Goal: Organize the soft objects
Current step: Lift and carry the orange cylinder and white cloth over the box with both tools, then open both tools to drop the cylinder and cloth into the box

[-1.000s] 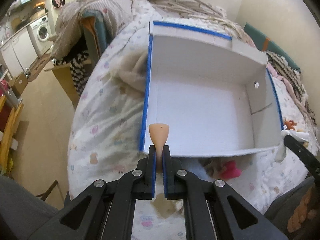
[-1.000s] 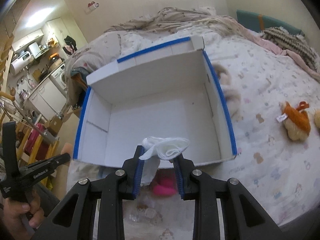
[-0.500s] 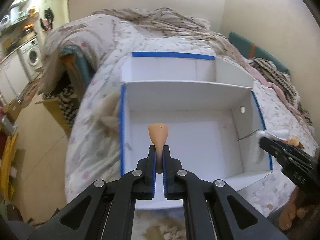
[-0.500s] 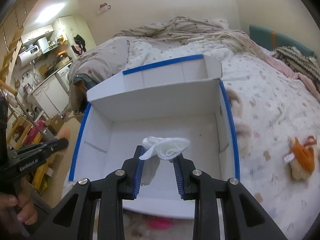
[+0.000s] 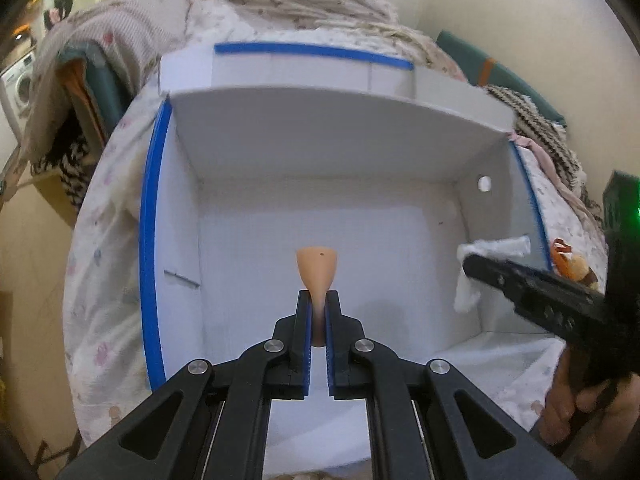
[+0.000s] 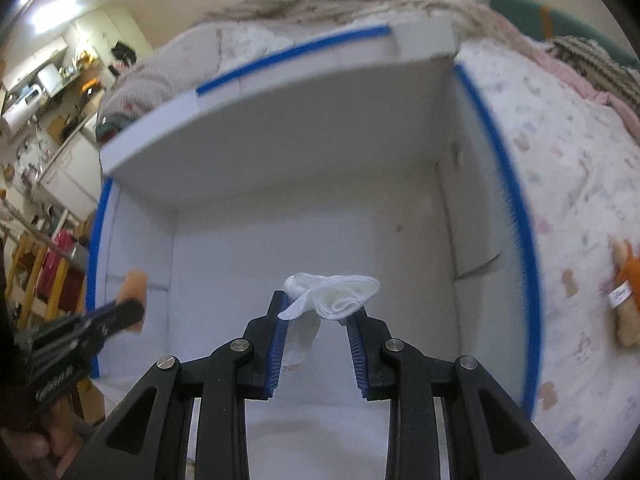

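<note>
Both tools were held over the open white box (image 5: 320, 216), which lay on the bed (image 6: 576, 184).

Left tool (image 5: 317, 300): jaws pressed nearly together, pinching a peach-coloured soft piece (image 5: 317, 270). The piece's long axis ran toward 12 o'clock along the fingers, its flared end projecting past the tips. The box floor lay directly beyond it, left-of-centre within the box, so release was judged to need only opening, possibly a slight lowering.

Right tool (image 6: 316, 312): jaws partly spread, gripping a folded white cloth (image 6: 336, 292). The folded bulk sat across the tips, with a loose tail hanging between the fingers. In the left wrist view this tool (image 5: 466, 262) was seen at 3 o'clock, close to the box's right wall; whether the cloth touched the wall could not be told.

Neither item rested in the box yet. An orange plush toy (image 6: 628, 296) lay on the bed at 3 o'clock, outside the box, nearer the right tool.
</note>
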